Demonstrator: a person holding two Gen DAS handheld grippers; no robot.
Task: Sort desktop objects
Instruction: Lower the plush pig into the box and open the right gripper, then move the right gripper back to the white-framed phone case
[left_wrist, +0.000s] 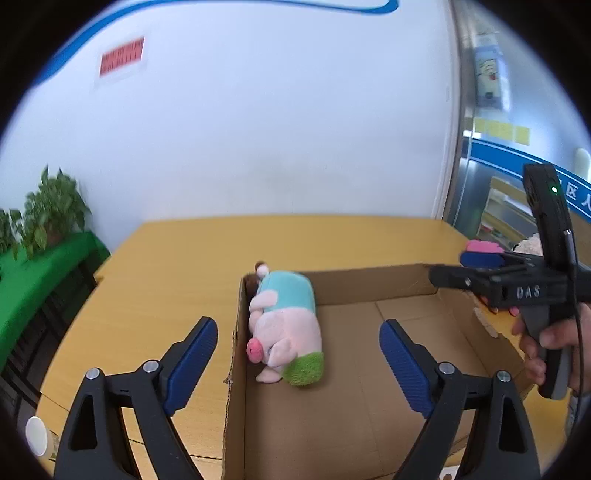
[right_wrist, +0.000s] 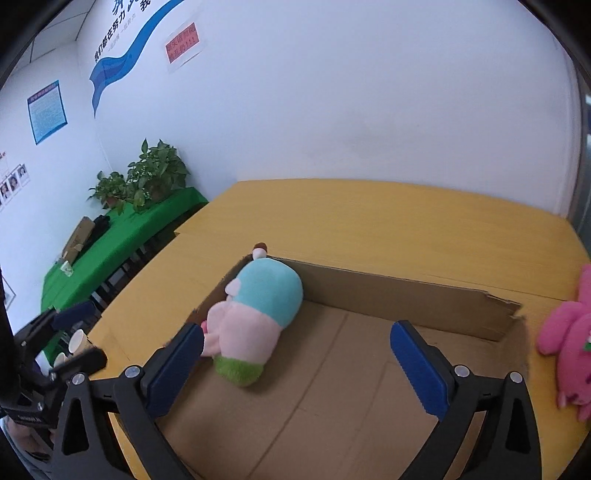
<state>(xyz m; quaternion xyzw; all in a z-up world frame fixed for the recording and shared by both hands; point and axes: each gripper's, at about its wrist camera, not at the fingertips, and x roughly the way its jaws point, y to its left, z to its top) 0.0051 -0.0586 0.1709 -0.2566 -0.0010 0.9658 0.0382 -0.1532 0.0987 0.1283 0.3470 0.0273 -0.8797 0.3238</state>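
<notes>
A plush toy in pale pink, teal and green (left_wrist: 286, 325) lies in the far left corner of a shallow cardboard box (left_wrist: 369, 406) on a yellow table; it also shows in the right wrist view (right_wrist: 255, 321), inside the box (right_wrist: 332, 387). My left gripper (left_wrist: 298, 365) is open and empty, above the box's left wall, short of the toy. My right gripper (right_wrist: 295, 363) is open and empty over the box floor, and shows from the side in the left wrist view (left_wrist: 480, 266). A bright pink plush (right_wrist: 569, 354) lies on the table right of the box.
The yellow table (right_wrist: 369, 221) runs to a white wall. A green-covered side table with potted plants (right_wrist: 147, 177) stands to the left. Paper cups (right_wrist: 79, 341) sit at the table's left edge. A glass door (left_wrist: 498, 147) is at the right.
</notes>
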